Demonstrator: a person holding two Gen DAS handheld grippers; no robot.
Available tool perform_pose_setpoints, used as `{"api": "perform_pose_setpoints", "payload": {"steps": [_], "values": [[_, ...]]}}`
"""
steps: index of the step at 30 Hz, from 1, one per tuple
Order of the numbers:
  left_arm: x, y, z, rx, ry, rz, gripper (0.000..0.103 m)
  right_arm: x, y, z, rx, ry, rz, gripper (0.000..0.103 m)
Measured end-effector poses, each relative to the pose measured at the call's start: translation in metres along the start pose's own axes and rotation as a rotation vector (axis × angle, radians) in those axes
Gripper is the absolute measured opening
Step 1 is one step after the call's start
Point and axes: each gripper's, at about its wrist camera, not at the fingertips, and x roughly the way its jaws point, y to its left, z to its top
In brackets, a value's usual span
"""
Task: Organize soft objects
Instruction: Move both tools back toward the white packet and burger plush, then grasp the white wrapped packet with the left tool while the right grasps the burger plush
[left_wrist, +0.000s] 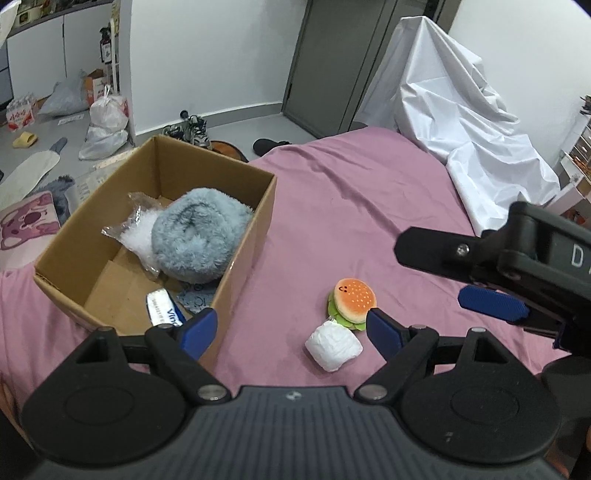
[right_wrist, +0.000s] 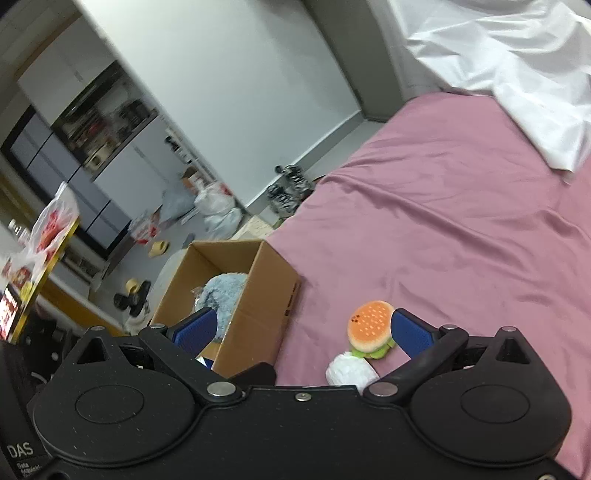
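A small plush burger (left_wrist: 352, 297) lies on the pink bed sheet (left_wrist: 351, 192), touching a white soft bundle (left_wrist: 333, 345) just in front of it. To their left stands an open cardboard box (left_wrist: 243, 266) holding a fluffy grey-blue plush (left_wrist: 197, 240) and a white item in clear plastic (left_wrist: 138, 236). My left gripper (left_wrist: 291, 330) hangs open above the sheet, its right pad beside the burger, nothing between its fingers. The right gripper (right_wrist: 308, 330) is open too, with the burger (right_wrist: 371, 330) and the bundle (right_wrist: 351, 371) just inside its right finger. It shows from the side (left_wrist: 491, 288) in the left wrist view.
A crumpled white sheet (left_wrist: 454, 110) covers something at the bed's far right. Beyond the bed the floor holds shoes (left_wrist: 192, 131), plastic bags (left_wrist: 107, 122) and slippers. A grey door (left_wrist: 332, 62) stands behind. Cabinets and shelves (right_wrist: 92, 147) line the wall left of the box (right_wrist: 258, 288).
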Motion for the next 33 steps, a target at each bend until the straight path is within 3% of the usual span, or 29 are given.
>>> {"api": "perform_pose_setpoints", "payload": {"steps": [7, 16, 23, 28, 33], "values": [[0.018, -0.005, -0.001, -0.02, 0.026, -0.015, 0.084, 0.006, -0.019, -0.008, 0.03, 0.001, 0.036, 0.1], [0.049, -0.008, -0.009, -0.058, 0.072, -0.014, 0.083, 0.018, -0.042, -0.013, 0.107, 0.025, 0.031, 0.088], [0.057, -0.023, -0.014, -0.017, 0.051, 0.06, 0.083, 0.036, -0.057, -0.015, 0.153, 0.08, -0.025, 0.079], [0.051, -0.026, -0.021, -0.027, 0.041, 0.008, 0.08, 0.035, -0.067, -0.013, 0.194, 0.068, -0.03, 0.079], [0.075, -0.026, -0.024, -0.066, 0.111, -0.012, 0.07, 0.04, -0.068, -0.014, 0.179, 0.089, -0.032, 0.075]]}}
